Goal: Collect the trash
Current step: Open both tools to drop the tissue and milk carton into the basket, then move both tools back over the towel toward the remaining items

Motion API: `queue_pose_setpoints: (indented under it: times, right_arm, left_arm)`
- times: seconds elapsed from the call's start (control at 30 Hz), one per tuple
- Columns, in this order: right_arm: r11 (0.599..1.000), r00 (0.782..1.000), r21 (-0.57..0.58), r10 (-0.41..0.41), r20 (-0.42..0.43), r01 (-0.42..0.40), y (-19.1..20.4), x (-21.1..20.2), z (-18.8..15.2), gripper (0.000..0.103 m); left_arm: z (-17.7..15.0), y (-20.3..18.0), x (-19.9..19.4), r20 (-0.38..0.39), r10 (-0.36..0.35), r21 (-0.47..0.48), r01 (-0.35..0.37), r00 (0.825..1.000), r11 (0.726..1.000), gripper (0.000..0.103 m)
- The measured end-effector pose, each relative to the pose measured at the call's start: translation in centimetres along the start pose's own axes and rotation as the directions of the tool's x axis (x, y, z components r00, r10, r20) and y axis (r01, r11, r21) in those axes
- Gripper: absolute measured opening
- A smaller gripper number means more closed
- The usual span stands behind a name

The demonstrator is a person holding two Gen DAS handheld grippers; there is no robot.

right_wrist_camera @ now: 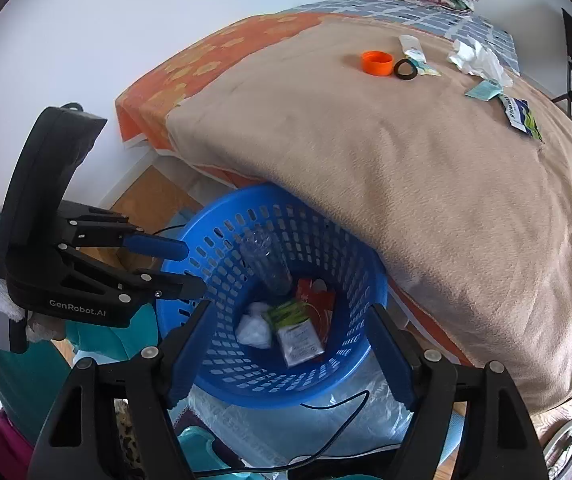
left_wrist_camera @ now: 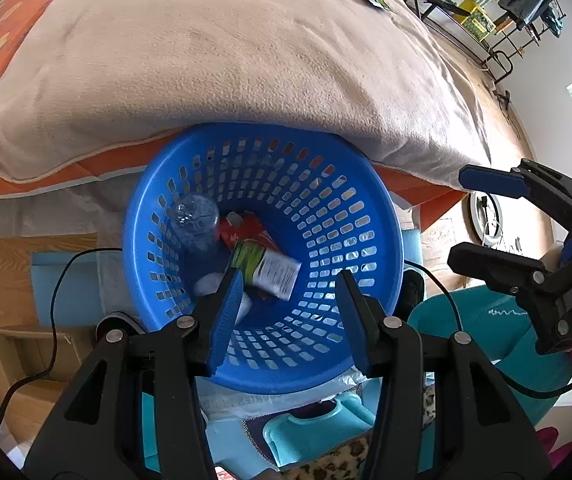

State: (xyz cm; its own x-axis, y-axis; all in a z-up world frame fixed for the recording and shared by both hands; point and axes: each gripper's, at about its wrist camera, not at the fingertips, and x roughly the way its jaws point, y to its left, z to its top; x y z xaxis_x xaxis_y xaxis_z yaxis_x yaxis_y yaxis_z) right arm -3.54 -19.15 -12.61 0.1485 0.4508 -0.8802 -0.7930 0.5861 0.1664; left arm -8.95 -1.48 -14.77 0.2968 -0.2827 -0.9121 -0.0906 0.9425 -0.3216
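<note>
Left wrist view: the left hand-held gripper (left_wrist_camera: 290,292) hangs open and empty over the blue basket (left_wrist_camera: 382,204), which already holds a clear bottle (left_wrist_camera: 196,220) and a green-and-white wrapper (left_wrist_camera: 270,266). Best to lift clear of the rim before reaching for the bed (left_wrist_camera: 206,60).

Right wrist view: the right hand-held gripper (right_wrist_camera: 290,344) is also open and empty above the basket. Remaining trash, an orange cap (right_wrist_camera: 376,63), black ring (right_wrist_camera: 405,69), crumpled tissue (right_wrist_camera: 476,58) and packets (right_wrist_camera: 522,116), lies well apart on the far bed.
</note>
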Motion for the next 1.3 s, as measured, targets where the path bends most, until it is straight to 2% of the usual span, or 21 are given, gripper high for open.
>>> queue_pose_setpoints:
  times: [0.43,0.53,0.67,0.8,0.9,0.97,1.1,1.23,1.3]
  right_arm:
    - [0.999,1.0,0.03,-0.014,0.021,0.014,-0.5,-0.6,0.2,0.08]
    - [0.999,0.999,0.043,-0.023,0.049,0.021,-0.9,-1.2,0.4,0.08]
    - [0.996,0.994,0.089,-0.024,0.106,0.014,-1.9,-2.4,0.9,0.08]
    - [0.992,0.983,0.129,-0.025,0.183,0.002,-2.9,-3.6,1.6,0.08]
    - [0.989,0.97,0.148,-0.054,0.238,0.018,-3.4,-4.4,2.5,0.083]
    - [0.985,0.96,0.169,-0.068,0.271,0.022,-3.9,-5.0,3.1,0.085]
    - [0.978,0.947,0.207,-0.099,0.305,0.036,-5.1,-5.4,4.9,0.085]
    - [0.972,0.937,0.215,-0.16,0.311,0.094,-5.9,-5.6,7.1,0.085]
    - [0.969,0.934,0.223,-0.177,0.311,0.11,-6.3,-5.7,7.8,0.087]
  left_arm:
    - [0.7,-0.4,-0.6,0.03,0.005,0.003,-0.005,1.0,1.0,0.049]
    - [1.4,-0.4,-1.4,0.062,0.007,-0.007,-0.007,0.998,1.0,0.049]
    - [3.0,-0.1,-3.3,0.142,0.01,-0.047,-0.004,0.99,0.999,0.049]
    - [5.4,-0.3,-5.9,0.255,0.029,-0.07,-0.012,0.966,0.997,0.049]
    - [7.5,-0.8,-8.0,0.342,0.056,-0.089,-0.027,0.938,0.996,0.049]
    - [8.8,-0.8,-9.6,0.407,0.074,-0.126,-0.024,0.911,0.992,0.049]
    - [11.3,-0.4,-11.2,0.472,0.105,-0.192,-0.015,0.875,0.981,0.049]
    - [13.0,-0.1,-11.8,0.525,0.138,-0.242,-0.007,0.84,0.97,0.049]
    - [13.9,0.0,-11.5,0.523,0.162,-0.251,-0.03,0.837,0.968,0.049]
